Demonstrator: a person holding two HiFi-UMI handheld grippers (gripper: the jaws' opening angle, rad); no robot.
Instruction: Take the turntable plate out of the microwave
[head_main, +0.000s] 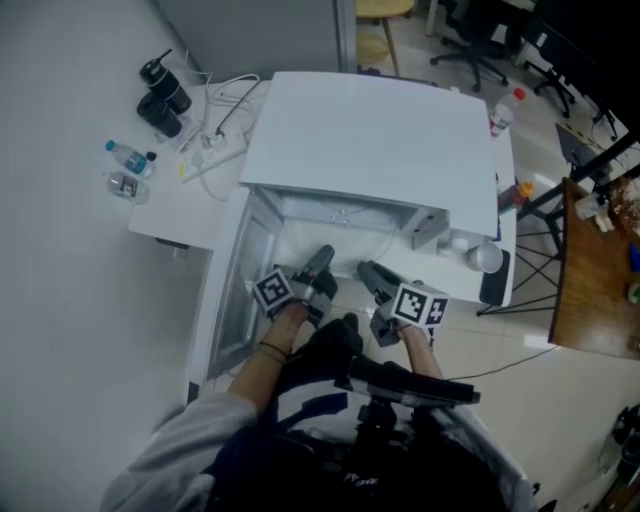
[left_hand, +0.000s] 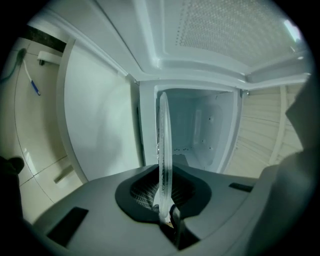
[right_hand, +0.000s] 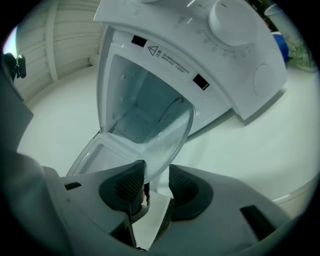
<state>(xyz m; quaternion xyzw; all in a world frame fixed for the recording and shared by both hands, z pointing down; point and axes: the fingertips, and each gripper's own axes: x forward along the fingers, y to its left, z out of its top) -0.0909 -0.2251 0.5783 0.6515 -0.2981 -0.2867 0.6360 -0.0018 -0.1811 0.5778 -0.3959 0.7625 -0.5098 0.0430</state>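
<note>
Left gripper (left_hand: 163, 199) tight on turntable plate (left_hand: 164, 140)

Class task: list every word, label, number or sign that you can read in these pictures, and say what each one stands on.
No word or number can be read.
On the microwave frame: a warning triangle is clear; the print beside it is too small.
Round the dial: marks blurred.
On the bottle: label too small.
On the marker cubes: black-and-white patterns, no words.
</note>
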